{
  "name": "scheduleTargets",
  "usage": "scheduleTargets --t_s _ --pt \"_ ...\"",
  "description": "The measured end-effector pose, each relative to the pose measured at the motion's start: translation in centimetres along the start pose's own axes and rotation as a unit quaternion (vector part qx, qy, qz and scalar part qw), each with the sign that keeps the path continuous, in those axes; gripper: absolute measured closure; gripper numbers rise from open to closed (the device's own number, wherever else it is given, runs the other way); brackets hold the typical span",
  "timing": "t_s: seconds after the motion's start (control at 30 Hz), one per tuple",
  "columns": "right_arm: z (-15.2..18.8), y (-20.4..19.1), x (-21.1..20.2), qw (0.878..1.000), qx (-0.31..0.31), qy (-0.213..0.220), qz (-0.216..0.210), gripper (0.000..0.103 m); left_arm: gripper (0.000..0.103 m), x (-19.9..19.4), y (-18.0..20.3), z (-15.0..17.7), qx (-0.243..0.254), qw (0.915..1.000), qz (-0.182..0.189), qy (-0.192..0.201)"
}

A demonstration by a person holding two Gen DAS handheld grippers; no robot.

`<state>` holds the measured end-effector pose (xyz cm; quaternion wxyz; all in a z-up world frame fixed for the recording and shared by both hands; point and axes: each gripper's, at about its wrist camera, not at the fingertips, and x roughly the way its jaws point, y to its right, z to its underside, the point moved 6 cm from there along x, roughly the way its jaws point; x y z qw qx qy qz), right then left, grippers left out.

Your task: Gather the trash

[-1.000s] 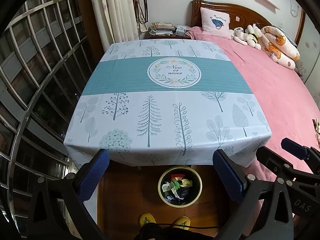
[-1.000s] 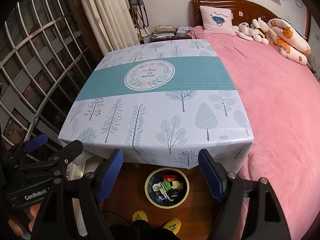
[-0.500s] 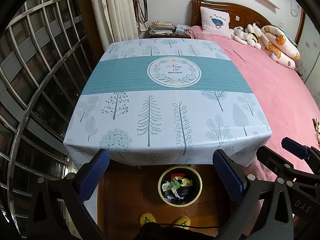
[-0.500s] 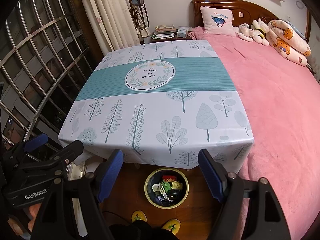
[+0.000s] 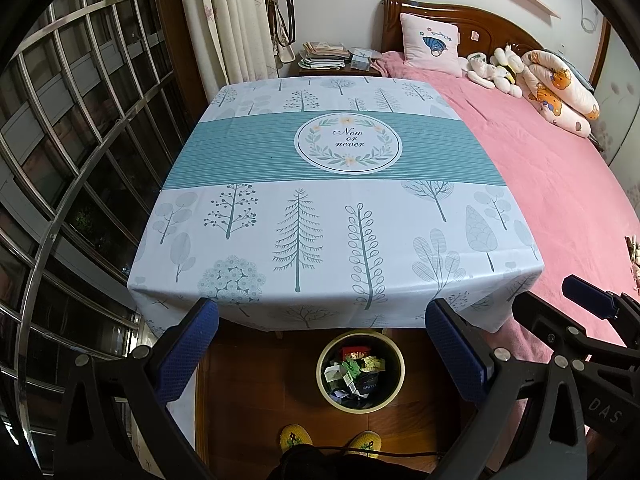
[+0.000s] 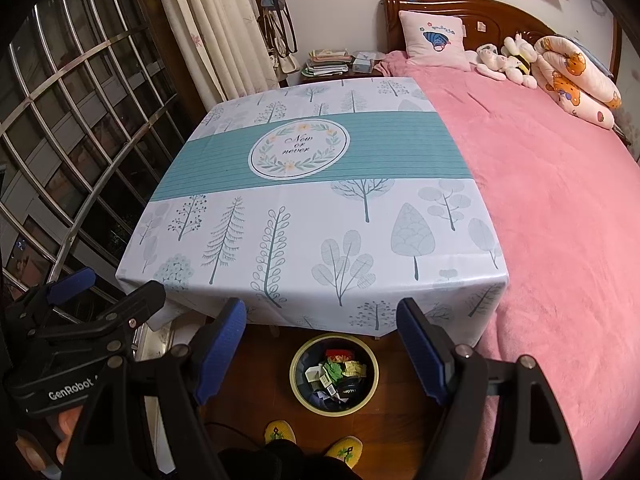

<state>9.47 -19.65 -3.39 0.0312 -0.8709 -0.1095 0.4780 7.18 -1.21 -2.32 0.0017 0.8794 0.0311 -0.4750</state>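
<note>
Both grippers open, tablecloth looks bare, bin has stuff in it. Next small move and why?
Probably none beyond holding back: the tablecloth shows no trash, the wrappers already lie in the bin, and the left gripper and right gripper are open and hold nothing. Perhaps pan to check the floor.

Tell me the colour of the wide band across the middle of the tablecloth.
Teal with fine horizontal stripes; the band shows best in the left wrist view.

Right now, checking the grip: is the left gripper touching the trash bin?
Apart. The left wrist view shows the left gripper open and empty, bare floor showing between its fingers and the bin.
</note>
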Motion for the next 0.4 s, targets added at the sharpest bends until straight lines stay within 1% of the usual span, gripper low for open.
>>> scheduleTargets --t_s 0.4 --pt "0.19 0.01 0.04 1.000 0.000 -0.001 0.000 0.025 0.001 0.00 -0.04 0.00 0.001 1.0000 0.001 0.001"
